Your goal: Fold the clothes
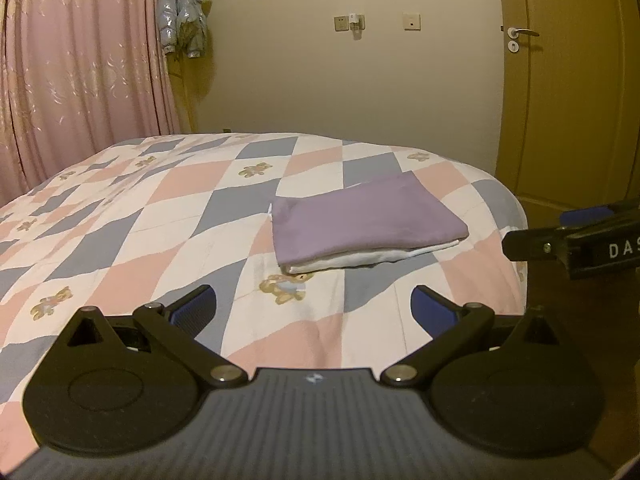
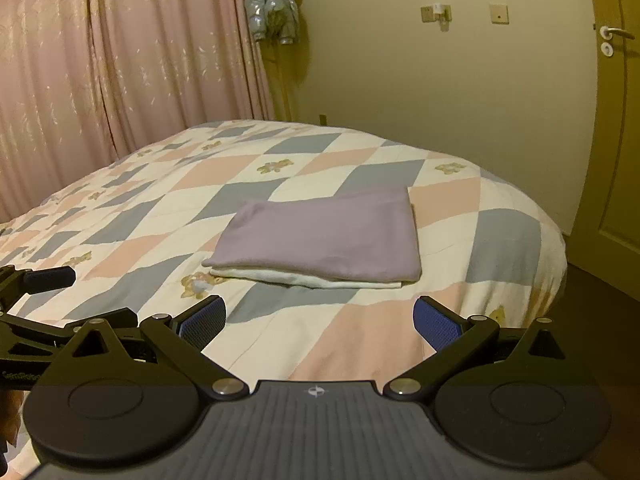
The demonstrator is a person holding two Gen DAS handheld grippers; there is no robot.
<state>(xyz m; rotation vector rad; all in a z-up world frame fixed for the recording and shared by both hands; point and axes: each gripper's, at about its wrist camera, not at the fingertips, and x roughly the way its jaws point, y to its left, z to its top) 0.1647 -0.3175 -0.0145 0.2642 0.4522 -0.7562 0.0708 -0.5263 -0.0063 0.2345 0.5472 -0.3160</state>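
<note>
Bed (image 1: 120, 240) covered by a quilt of pink, grey-blue and white diamonds bearing small teddy-bear motifs; pink embroidered curtain (image 1: 72, 60) at 10 o'clock, hanging behind the bed; pale blue puffer jacket (image 1: 182, 20) at 11 o'clock, hung just beside the curtain's edge; two wall plates (image 1: 412, 22) at 12 o'clock on the cream wall; wooden door (image 1: 568, 100) at 2 o'clock, its lever handle (image 1: 522, 33) above a round lock.

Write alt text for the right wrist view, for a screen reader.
A folded purple garment lies on a folded white one on a bed with a checked teddy-bear quilt. The right claw hovers open and empty at the near edge, and the left claw shows at far left. Behind are pink curtains and a door.
</note>
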